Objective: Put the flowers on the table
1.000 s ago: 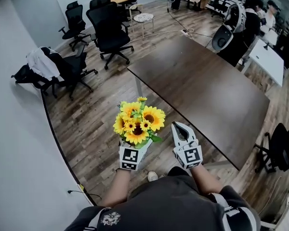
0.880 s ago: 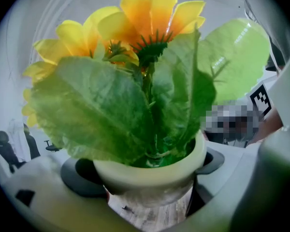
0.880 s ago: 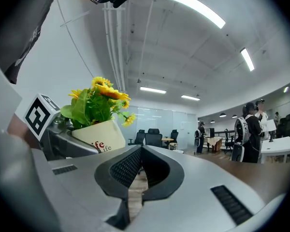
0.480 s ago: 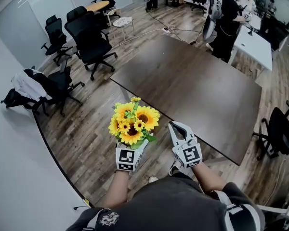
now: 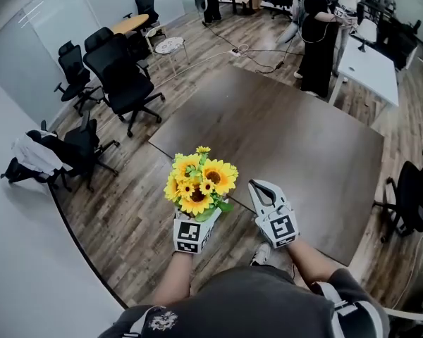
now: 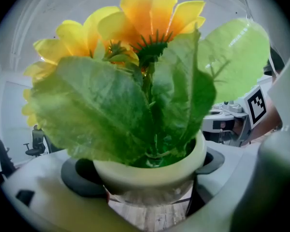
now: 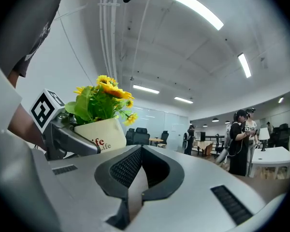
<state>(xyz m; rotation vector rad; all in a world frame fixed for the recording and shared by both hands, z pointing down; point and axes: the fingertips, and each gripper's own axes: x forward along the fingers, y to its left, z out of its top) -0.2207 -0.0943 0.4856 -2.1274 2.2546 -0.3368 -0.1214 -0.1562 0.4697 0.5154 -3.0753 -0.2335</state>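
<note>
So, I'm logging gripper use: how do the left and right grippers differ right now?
The left gripper is shut on the flower pot; the right gripper is shut and empty. The left's jaws stand apart round the pot; the right's meet. Both point toward the table.

Forearms reach forward side by side; left gripper (image 5: 195, 220) clamps the flower pot (image 6: 150, 170), right gripper (image 5: 261, 189) closed.

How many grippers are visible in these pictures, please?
2. The left gripper holds the flower pot; the right gripper, shut and empty, is beside it. None seems hidden.
</note>
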